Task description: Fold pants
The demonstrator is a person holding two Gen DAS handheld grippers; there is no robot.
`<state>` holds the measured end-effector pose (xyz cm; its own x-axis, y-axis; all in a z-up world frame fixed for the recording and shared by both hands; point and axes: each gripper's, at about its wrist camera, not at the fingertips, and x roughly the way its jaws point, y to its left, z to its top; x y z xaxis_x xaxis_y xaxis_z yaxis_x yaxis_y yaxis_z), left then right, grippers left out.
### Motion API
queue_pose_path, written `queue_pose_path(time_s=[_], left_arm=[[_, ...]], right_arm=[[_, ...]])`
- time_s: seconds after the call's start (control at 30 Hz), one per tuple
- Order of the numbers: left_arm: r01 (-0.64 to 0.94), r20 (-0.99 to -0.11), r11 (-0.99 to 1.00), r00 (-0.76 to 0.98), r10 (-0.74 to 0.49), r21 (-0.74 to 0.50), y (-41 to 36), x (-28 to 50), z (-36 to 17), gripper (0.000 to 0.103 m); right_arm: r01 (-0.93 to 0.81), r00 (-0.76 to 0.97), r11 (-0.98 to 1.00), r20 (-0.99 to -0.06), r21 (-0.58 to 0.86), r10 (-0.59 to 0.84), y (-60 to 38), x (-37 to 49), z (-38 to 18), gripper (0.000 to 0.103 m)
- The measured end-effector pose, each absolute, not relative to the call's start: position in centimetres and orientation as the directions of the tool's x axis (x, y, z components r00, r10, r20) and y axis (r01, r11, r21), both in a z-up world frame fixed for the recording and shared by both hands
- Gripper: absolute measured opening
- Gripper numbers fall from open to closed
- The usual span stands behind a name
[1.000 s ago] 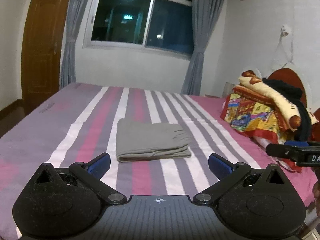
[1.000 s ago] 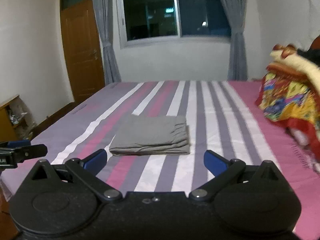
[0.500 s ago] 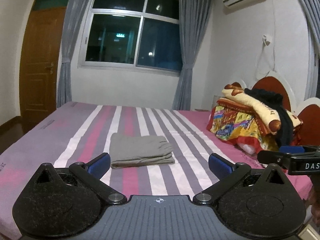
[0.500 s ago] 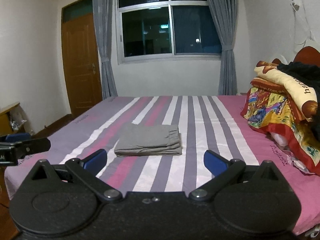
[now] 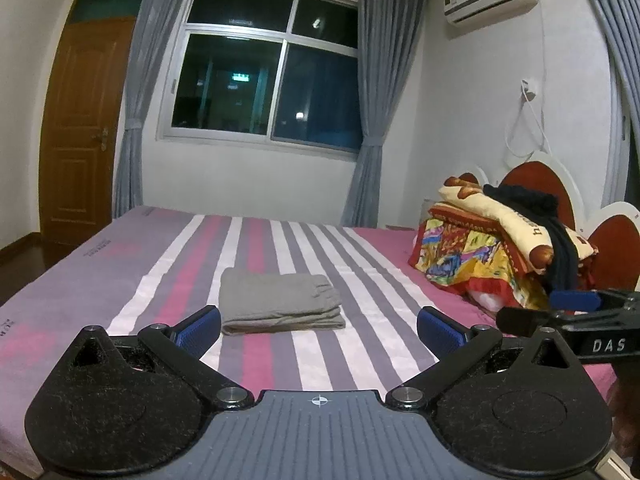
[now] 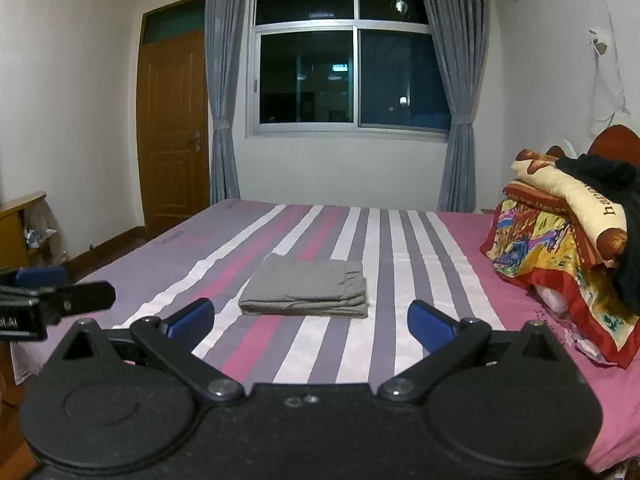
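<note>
from the left wrist, the pants are seen folded into a flat gray stack on the striped bed, ahead of the left gripper and slightly left of centre; its jaws are spread, nothing held.

from the right wrist, the stack's long side is seen running crosswise, dead ahead of the right gripper, jaws likewise spread and empty. neither gripper can be judged nearer; the fold looks finished.

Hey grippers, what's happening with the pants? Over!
Left gripper open, empty. Right gripper open, empty. Grey pants folded flat on striped bed. Nothing blocking.
</note>
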<state>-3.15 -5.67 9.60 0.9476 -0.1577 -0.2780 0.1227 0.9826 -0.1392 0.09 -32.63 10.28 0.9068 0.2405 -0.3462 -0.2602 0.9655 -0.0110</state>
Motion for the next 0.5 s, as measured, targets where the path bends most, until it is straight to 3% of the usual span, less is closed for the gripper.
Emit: queue_pose_path(time_s=[0.5], left_arm=[[0.13,-0.276,0.984,0.948,-0.161,-0.124,-4.9,-2.6,10.2,0.103]], right_arm=[[-0.238,0.918,0.971,-0.325,0.002,0.226,-34.0,-0.3,10.0,0.103]])
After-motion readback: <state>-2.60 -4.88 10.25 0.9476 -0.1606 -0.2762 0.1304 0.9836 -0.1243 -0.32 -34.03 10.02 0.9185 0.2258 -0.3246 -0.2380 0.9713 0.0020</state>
